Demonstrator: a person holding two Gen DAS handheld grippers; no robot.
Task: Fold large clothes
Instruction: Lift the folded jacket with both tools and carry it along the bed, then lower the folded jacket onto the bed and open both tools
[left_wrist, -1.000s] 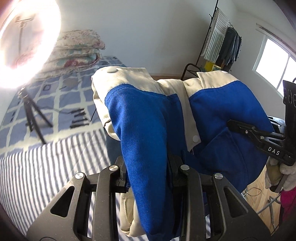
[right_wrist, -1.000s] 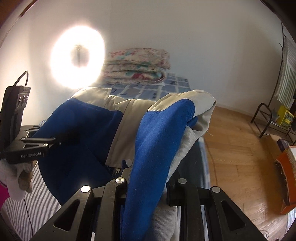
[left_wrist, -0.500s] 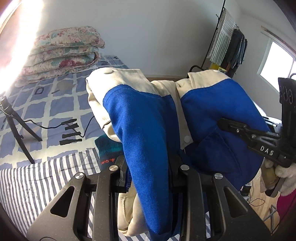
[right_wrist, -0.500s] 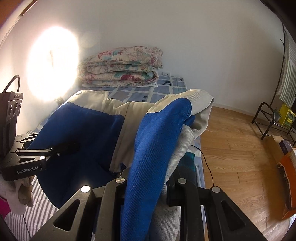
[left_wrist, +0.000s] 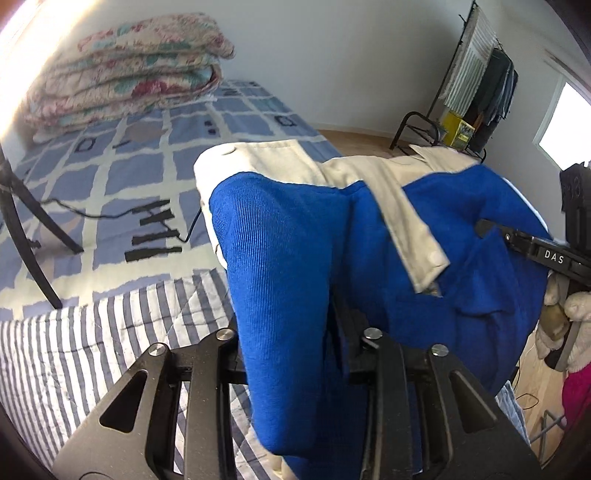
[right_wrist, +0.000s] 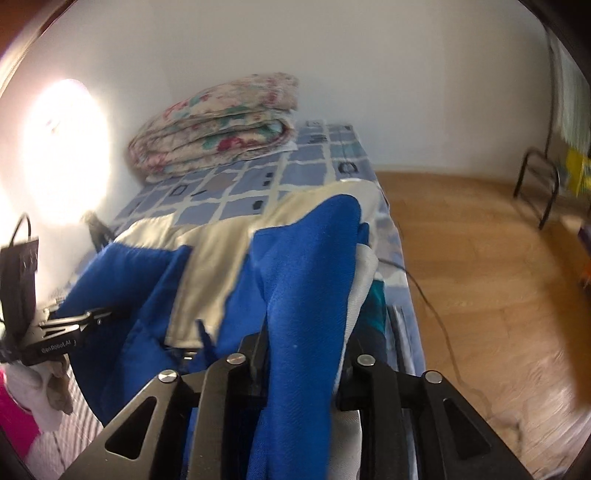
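Blue and cream jacket (left_wrist: 295, 236) draped mid-frame above the bed (left_wrist: 110, 177), left gripper (left_wrist: 295, 354) jaws opening around a blue fold, right gripper (right_wrist: 299, 354) jaws opening around another fold at lower centre

"DAS" on right tool (left_wrist: 554, 254); "GenRobot.AI" on left tool (right_wrist: 55, 345)

A blue and cream jacket (left_wrist: 388, 236) hangs bunched in mid-frame above the bed, as I see it through the left wrist view, its cream placket with snap buttons running diagonally down the centre. In my right wrist view the same garment fills the lower centre, one blue fold draped toward the bottom edge.
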